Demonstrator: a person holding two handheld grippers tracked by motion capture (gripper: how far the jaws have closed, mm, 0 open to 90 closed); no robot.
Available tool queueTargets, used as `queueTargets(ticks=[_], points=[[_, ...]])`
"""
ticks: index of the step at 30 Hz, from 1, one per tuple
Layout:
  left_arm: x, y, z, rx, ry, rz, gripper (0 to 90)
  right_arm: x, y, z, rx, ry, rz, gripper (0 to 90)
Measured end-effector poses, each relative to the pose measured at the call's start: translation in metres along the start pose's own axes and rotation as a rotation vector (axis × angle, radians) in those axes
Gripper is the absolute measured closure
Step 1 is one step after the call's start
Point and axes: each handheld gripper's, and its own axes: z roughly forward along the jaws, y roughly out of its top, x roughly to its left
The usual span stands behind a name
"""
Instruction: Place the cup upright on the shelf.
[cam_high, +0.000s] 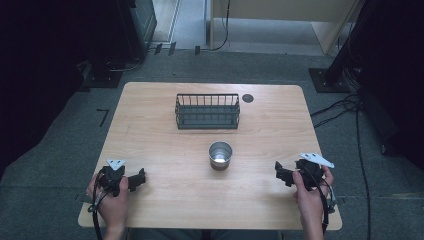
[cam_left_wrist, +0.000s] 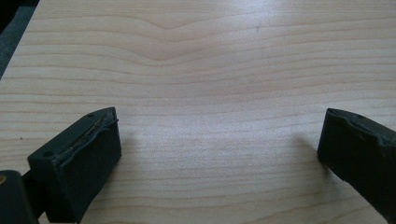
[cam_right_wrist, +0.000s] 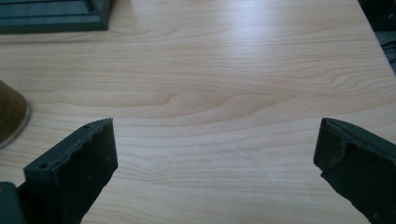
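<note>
Nothing started yet, by the look of it. Left gripper (cam_high: 136, 180) sits lower left of the high view, right gripper (cam_high: 281, 172) lower right, both resting near the table (cam_high: 165, 150) front edge, jaws spread wide and holding nothing. Metal cup (cam_high: 220, 155) stands upright at frame centre, untouched, well apart from both grippers, a bit nearer the right one. Wire basket (cam_high: 207, 111) sits above it, toward the far edge, looks empty. Likely work, grabbing the cup and probably moving it to the basket, is all still left.
</note>
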Motion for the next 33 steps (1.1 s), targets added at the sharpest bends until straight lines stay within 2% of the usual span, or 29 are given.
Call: queueTargets(ticks=[18,20,33], points=[[0.0,0.0,0.0,0.0,0.0,0.0,0.0,0.043,0.018,0.009,0.003,0.07,-0.048,0.0],[0.0,0.0,0.0,0.0,0.0,0.0,0.0,0.05,0.019,0.011,-0.005,0.077,-0.064,0.0],[0.0,0.0,0.0,0.0,0.0,0.0,0.0,0.079,0.029,0.015,-0.007,0.129,-0.085,0.0]])
